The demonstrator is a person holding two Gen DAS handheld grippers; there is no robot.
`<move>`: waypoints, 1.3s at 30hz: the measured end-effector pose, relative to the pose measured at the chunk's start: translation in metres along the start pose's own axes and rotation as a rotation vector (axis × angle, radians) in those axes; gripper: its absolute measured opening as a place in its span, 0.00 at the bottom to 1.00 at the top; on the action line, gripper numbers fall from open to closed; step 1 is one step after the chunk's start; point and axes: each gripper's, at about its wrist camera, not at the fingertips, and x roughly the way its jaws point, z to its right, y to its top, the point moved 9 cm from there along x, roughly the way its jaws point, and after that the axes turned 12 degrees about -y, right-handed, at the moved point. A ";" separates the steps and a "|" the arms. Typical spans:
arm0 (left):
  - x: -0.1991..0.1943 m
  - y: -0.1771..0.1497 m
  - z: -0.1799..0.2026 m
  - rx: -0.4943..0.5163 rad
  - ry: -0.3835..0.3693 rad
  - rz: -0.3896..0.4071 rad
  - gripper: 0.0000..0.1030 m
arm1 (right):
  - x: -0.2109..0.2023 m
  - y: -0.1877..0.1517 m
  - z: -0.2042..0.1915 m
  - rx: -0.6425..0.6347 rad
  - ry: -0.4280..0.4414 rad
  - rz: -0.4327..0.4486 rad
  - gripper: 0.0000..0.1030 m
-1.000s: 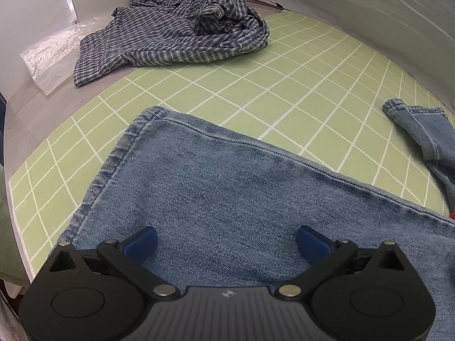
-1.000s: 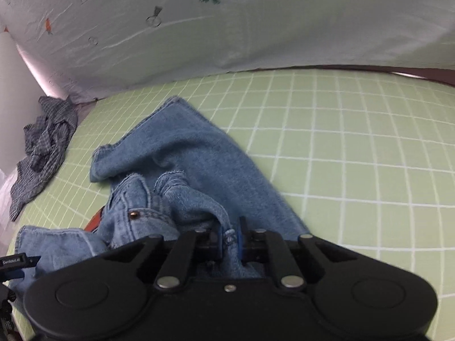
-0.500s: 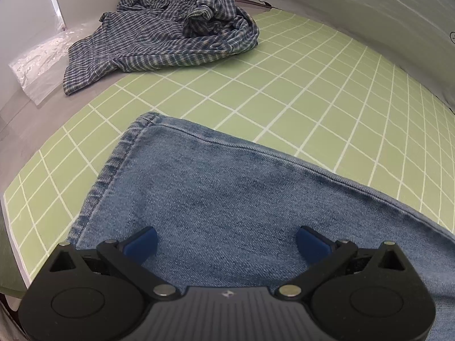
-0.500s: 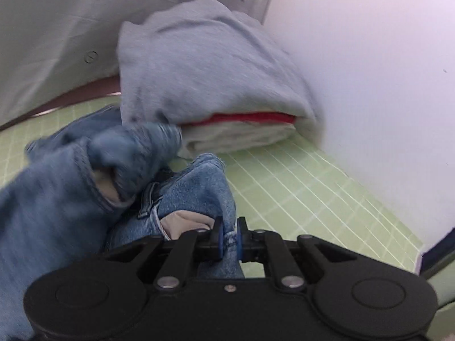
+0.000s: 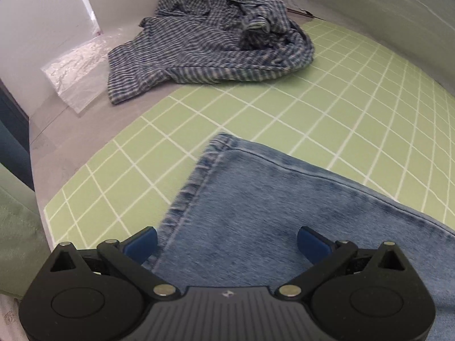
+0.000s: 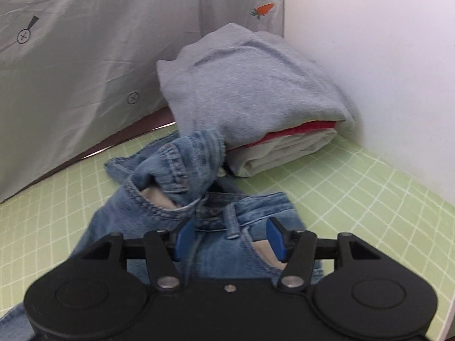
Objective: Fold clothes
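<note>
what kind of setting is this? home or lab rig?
Looks like a staged data-collection tabletop rather than a lived-in room: a green grid mat on the table, a grey sheet backdrop, jeans in progress, a folded stack and a crumpled plaid shirt waiting.

Faded blue jeans [image 5: 284, 227] on a pale green, white-gridded mat [image 5: 355, 91]; blue-and-white checked shirt [image 5: 210, 39] upper centre; grey sweater [image 6: 250, 85] over red and cream layers

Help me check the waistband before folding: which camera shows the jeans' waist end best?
The right wrist view: the jeans show waistband, belt loop and pocket lining there, under the open right gripper. The left wrist view shows only a flat hemmed leg.
</note>
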 end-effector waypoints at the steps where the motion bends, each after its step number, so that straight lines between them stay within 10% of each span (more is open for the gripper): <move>1: 0.001 0.002 -0.007 -0.017 0.007 0.003 1.00 | 0.000 -0.003 -0.008 0.001 0.019 -0.016 0.65; 10: 0.016 0.022 -0.005 -0.047 -0.070 0.038 0.88 | 0.008 -0.018 -0.069 0.028 0.128 -0.146 0.80; 13: 0.017 0.032 0.005 -0.029 -0.106 0.048 0.62 | 0.017 -0.022 -0.081 0.050 0.128 -0.190 0.88; 15: 0.019 0.040 0.016 0.008 -0.152 0.047 0.16 | 0.024 -0.026 -0.091 0.024 0.125 -0.201 0.90; 16: 0.020 0.044 0.021 0.027 -0.163 0.047 0.11 | 0.027 -0.029 -0.097 -0.011 0.115 -0.207 0.90; 18: 0.026 0.053 0.030 0.065 -0.136 0.053 0.11 | 0.032 -0.034 -0.107 -0.098 0.084 -0.187 0.82; 20: 0.032 0.062 0.038 0.103 -0.110 0.059 0.10 | 0.035 -0.037 -0.115 -0.179 0.058 -0.168 0.41; 23: 0.043 0.078 0.051 0.153 -0.077 0.069 0.09 | 0.040 -0.034 -0.128 -0.229 0.068 -0.152 0.22; 39: 0.165 0.265 0.209 0.426 -0.040 0.215 0.10 | 0.142 0.048 -0.227 -0.241 0.016 -0.096 0.02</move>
